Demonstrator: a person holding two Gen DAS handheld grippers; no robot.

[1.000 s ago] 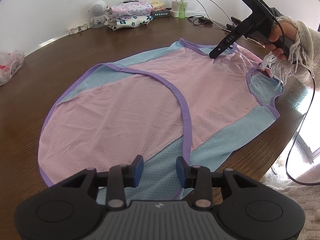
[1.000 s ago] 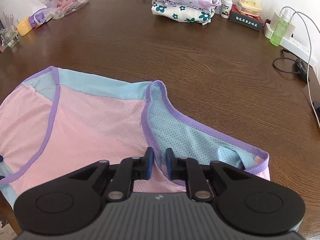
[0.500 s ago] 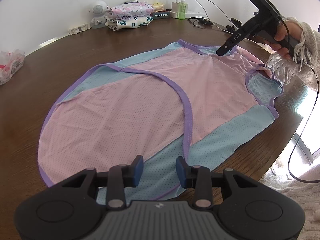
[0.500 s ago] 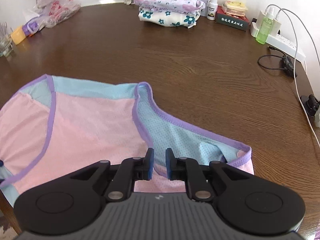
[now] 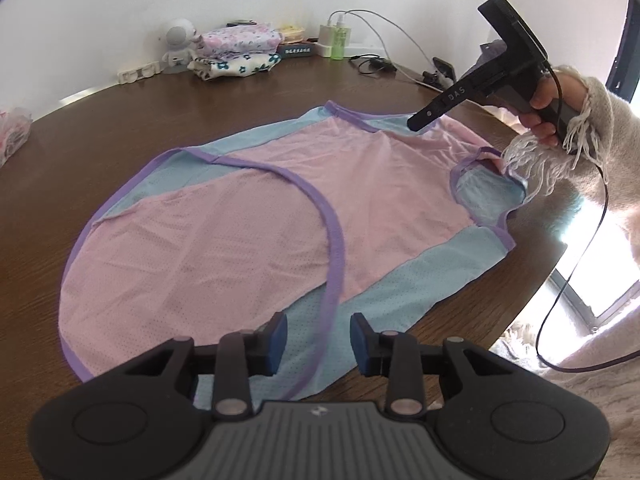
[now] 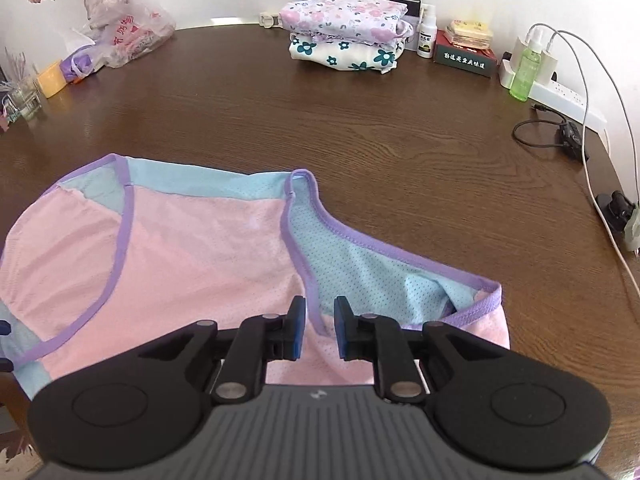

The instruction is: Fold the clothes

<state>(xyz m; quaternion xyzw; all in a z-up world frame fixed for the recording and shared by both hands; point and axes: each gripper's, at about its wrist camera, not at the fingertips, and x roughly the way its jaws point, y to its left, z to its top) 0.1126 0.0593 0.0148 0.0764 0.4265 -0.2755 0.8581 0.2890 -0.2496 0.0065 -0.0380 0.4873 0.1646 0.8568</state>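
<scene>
Pink-and-blue mesh garment (image 5: 256,216) spread flat on brown wooden table (image 6: 360,128), reaching from the near edge toward the middle; purple trim along hems and openings. Left gripper (image 5: 318,338) low over the near hem, jaws wide apart, nothing between them; purple trim line visible through the gap. Right gripper (image 6: 320,330) over the neckline area, jaws parted by a narrow gap, purple neckline trim showing in that gap; contact with fabric not determinable. Same right gripper seen from the left wrist view at the far right edge of the table, tip just above the blue shoulder panel, held by a hand (image 5: 540,116) in a fringed knit sleeve (image 5: 600,128). Stack of folded floral clothes (image 6: 348,36) at the far edge. Green bottle (image 6: 527,72) and white power strip (image 6: 568,96) at far right corner; plastic bag (image 6: 128,36) at far left.
</scene>
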